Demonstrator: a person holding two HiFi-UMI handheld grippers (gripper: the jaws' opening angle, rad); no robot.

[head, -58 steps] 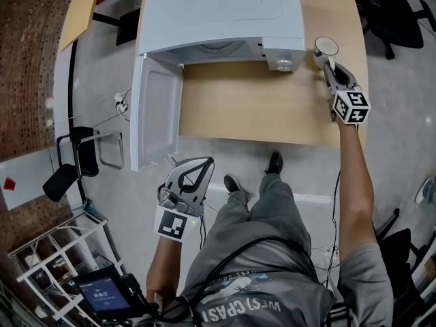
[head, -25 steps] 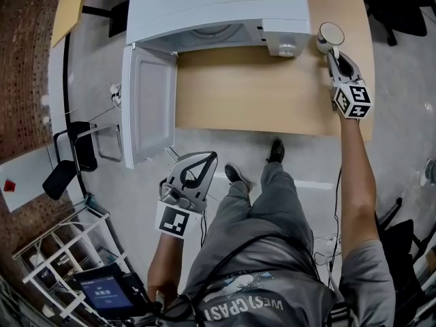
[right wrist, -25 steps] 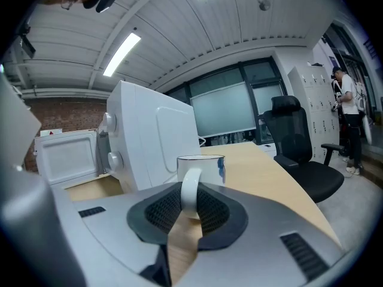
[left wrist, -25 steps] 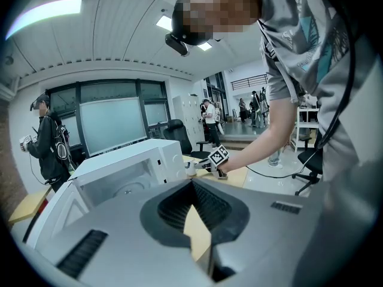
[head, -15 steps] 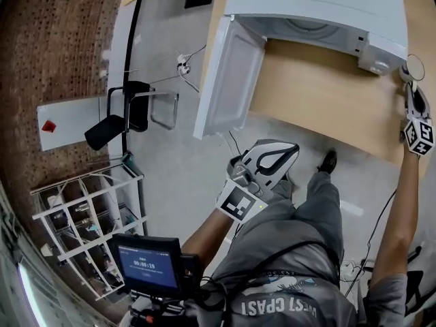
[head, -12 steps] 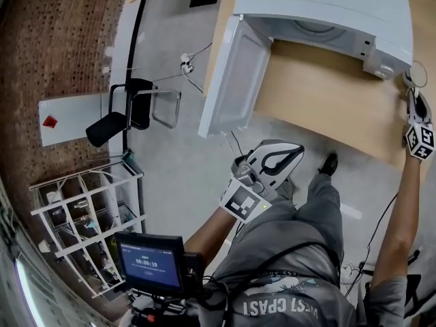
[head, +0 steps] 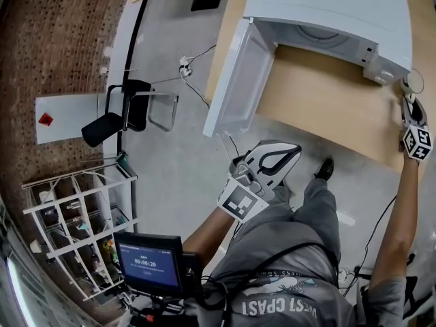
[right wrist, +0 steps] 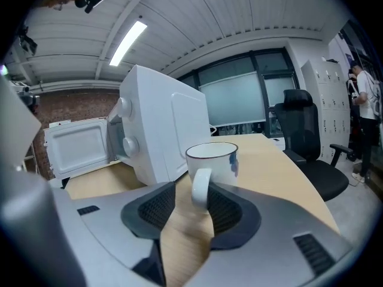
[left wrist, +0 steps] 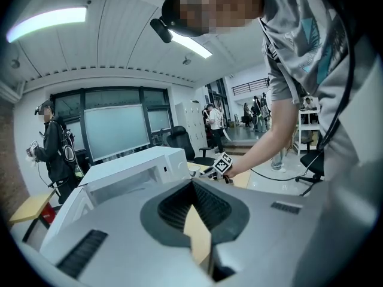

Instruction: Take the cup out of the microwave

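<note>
The white cup (head: pixel 412 82) stands upright on the wooden table (head: pixel 320 107), just right of the white microwave (head: pixel 327 5), whose door (head: pixel 242 77) hangs open to the left. My right gripper (head: pixel 407 101) is at the cup's near side. In the right gripper view the cup (right wrist: pixel 213 158) faces me and its handle sits between the jaws of my right gripper (right wrist: pixel 194 190). Those jaws are opening, with a gap beside the handle. My left gripper (head: pixel 296 151) hangs off the table near the person's waist, shut and empty. It (left wrist: pixel 192 184) points toward the microwave (left wrist: pixel 128 172).
A black office chair (right wrist: pixel 302 130) stands past the table's far end. Left of the table on the floor are a dark stool (head: pixel 112 118) and a white shelf rack (head: pixel 75 230). A small screen (head: pixel 150 264) is mounted at the person's chest. Another person (left wrist: pixel 54 151) stands behind the microwave.
The head view has swung left, so the table and microwave slid to the right. The cup and my right gripper stay together beside the microwave. My left gripper stays by the person's waist.
</note>
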